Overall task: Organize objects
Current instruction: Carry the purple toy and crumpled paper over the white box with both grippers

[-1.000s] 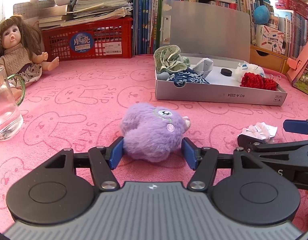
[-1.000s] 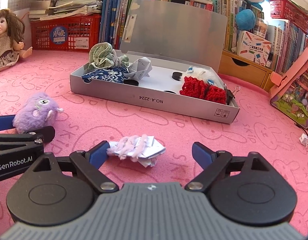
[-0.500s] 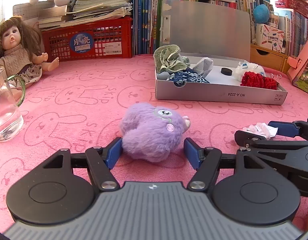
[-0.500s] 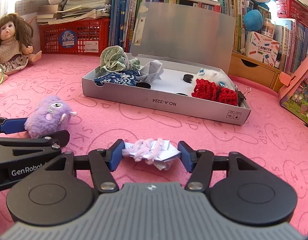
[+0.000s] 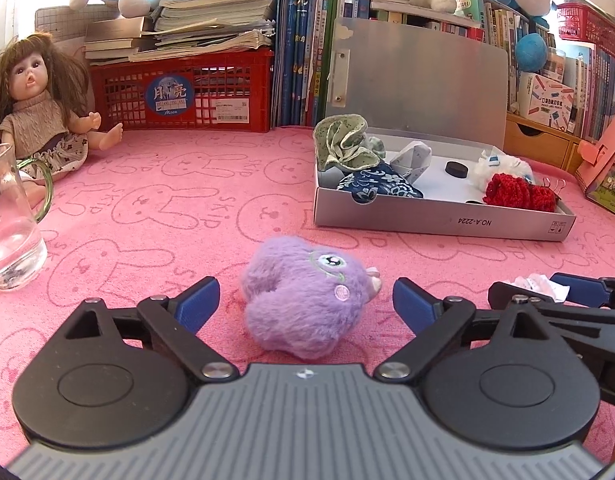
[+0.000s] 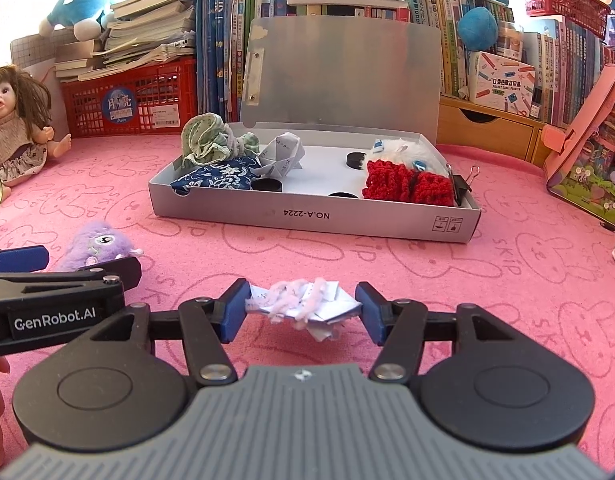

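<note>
The purple plush toy is a small fuzzy lump with one embroidered eye, a pink cheek dot and a stubby pale beak, lying on the pink rabbit-print cloth that covers the counter. It sits between the blue pads of the left hand-held gripper, whose jaws are opening — both pads stand clear of the fur, a strip of cloth showing on either side.

Just to the right, the right hand-held gripper has a crumpled bit of white folded paper wound with pale pink yarn between its fingers. Its jaws are closing and the pads already press the paper's two ends, pinching it just above the cloth.

Farther back stands the grey cardboard box, lid propped upright behind it. Inside, at the left end, a green ruffled fabric piece rests above a blue-and-white patterned pouch; a folded white paper shape lies beside them. A few black discs dot the middle of the box floor, and at the right end a red knitted item sits in front of a white fluffy thing, with a black binder clip at the wall.

On the left a glass pitcher stands near a doll, and a red plastic crate behind carries stacked books — more books and soft toys line the back.
</note>
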{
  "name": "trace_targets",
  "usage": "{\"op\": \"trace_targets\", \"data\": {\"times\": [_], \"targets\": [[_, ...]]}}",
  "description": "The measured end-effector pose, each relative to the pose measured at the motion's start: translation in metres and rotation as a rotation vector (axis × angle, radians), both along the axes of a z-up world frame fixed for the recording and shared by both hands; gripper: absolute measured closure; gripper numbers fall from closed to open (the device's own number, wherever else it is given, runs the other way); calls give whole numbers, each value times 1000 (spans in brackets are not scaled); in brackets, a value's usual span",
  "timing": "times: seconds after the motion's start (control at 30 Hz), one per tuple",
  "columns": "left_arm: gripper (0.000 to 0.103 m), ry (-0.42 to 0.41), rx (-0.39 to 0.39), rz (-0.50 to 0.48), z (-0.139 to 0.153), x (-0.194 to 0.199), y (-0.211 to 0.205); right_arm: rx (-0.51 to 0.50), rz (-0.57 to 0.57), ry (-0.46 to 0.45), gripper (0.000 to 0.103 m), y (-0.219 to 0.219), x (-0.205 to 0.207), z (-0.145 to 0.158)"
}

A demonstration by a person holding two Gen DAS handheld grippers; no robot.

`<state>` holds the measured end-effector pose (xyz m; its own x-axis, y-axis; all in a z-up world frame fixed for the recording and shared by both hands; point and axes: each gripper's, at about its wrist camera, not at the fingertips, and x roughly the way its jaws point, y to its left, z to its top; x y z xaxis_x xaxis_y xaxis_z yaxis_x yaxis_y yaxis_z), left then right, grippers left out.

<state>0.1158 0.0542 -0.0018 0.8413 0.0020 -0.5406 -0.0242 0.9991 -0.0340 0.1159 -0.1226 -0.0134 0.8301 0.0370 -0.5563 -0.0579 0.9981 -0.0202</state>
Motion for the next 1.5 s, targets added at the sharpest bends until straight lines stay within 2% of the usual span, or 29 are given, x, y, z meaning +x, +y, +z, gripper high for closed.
{"op": "trace_targets", "data": {"times": [0.1, 0.17, 0.23, 0.27, 0.47, 0.93, 1.5], "targets": [[7, 56, -13, 0, -4, 10, 2, 8, -8, 11, 39, 0, 2, -2], [9, 62, -25, -6, -6, 11, 3, 22, -9, 21, 39, -1, 2, -3], [26, 50, -28, -12, -4, 8, 2, 28, -3, 23, 39, -1, 2, -4], [39, 57, -30, -12, -4, 7, 1, 28, 0, 21, 39, 0, 1, -4], [39, 39, -38, -37, 0, -1, -5, 27, 10, -4, 41, 4, -6, 2], [39, -4, -5, -107, 13, -23, -31, 146, -44, -8, 41, -31, -21, 7], [39, -36, 24, -132, 32, -27, -50, 153, -75, -54, 41, -47, -29, 24]]}}
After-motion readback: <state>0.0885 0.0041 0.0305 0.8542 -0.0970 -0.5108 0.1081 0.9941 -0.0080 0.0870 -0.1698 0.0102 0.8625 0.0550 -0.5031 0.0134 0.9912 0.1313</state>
